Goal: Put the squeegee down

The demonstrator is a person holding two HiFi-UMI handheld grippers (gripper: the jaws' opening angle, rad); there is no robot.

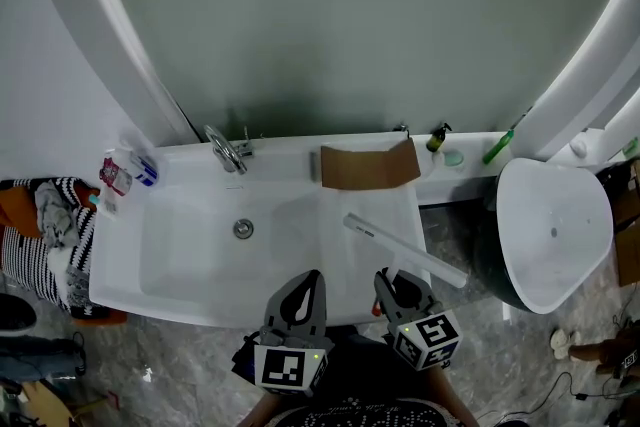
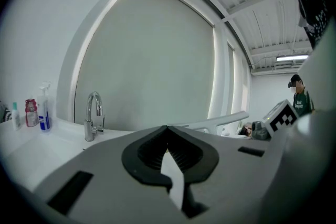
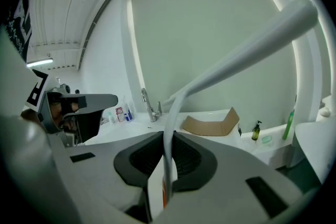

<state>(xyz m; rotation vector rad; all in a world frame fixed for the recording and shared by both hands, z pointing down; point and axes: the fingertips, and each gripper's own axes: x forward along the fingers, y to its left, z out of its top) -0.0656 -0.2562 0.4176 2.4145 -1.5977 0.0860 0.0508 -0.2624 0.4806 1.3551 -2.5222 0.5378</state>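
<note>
A white squeegee (image 1: 404,251) hangs over the right side of the white sink (image 1: 180,260), its long blade bar running diagonally. My right gripper (image 1: 386,279) is shut on its thin handle near the sink's front edge. In the right gripper view the handle (image 3: 169,128) rises from between the jaws to the blade bar (image 3: 252,42) at upper right. My left gripper (image 1: 312,277) sits just to the left of it over the sink's front rim, shut with nothing in it. The left gripper view shows its jaws meeting at the tips (image 2: 168,128) and the squeegee bar (image 2: 220,120) beyond.
A chrome tap (image 1: 225,150) and the drain (image 1: 243,228) lie ahead. A folded piece of cardboard (image 1: 368,165) stands on the back ledge. Small bottles (image 1: 118,175) are at the left corner, a soap bottle (image 1: 437,137) and green tool (image 1: 498,147) at right. A white basin-like fixture (image 1: 553,230) stands at right.
</note>
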